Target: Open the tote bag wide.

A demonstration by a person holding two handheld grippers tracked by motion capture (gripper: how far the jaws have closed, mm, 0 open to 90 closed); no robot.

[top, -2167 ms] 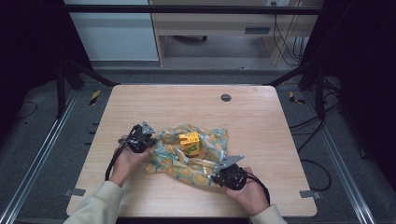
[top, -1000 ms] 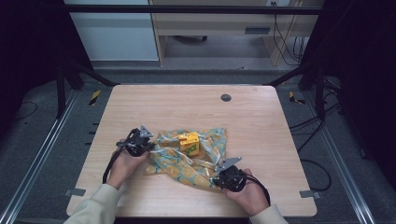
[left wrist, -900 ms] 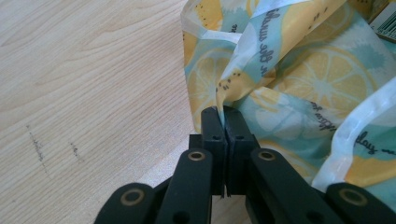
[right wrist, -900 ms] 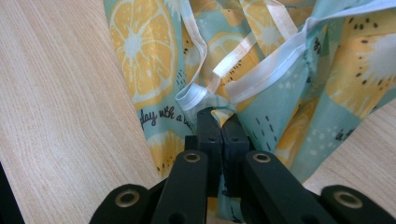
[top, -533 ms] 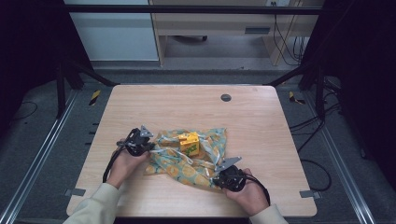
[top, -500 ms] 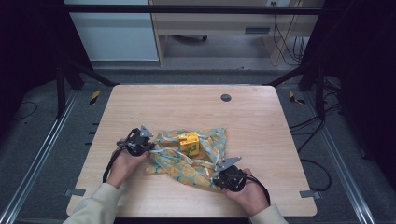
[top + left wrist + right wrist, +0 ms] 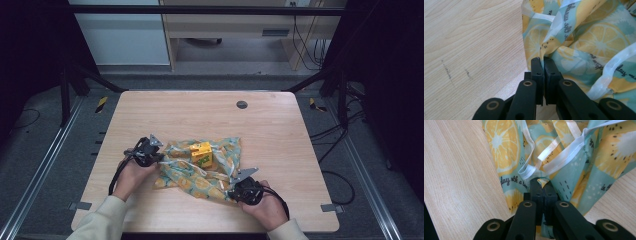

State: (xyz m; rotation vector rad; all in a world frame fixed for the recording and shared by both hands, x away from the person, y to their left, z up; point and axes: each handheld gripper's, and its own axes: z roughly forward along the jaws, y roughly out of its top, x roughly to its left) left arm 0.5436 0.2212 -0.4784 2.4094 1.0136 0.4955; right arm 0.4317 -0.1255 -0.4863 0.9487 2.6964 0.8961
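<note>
Where cloth (image 7: 584,42) hides: yellow box (image 7: 201,154)

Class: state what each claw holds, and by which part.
Both claws hold the fruit-print cloth: left claw pinches its edge on the person's left side, right claw pinches its edge nearest the person.

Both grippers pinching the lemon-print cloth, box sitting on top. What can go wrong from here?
1. The yellow box rests loose on the cloth; lifting or tugging the edges unevenly could tip it or roll it off.
2. The left gripper and right gripper each pinch only a thin bunch of fabric at the jaw tips, so it may slip out under tension.
3. The loose white trim near the right gripper could snag.
</note>
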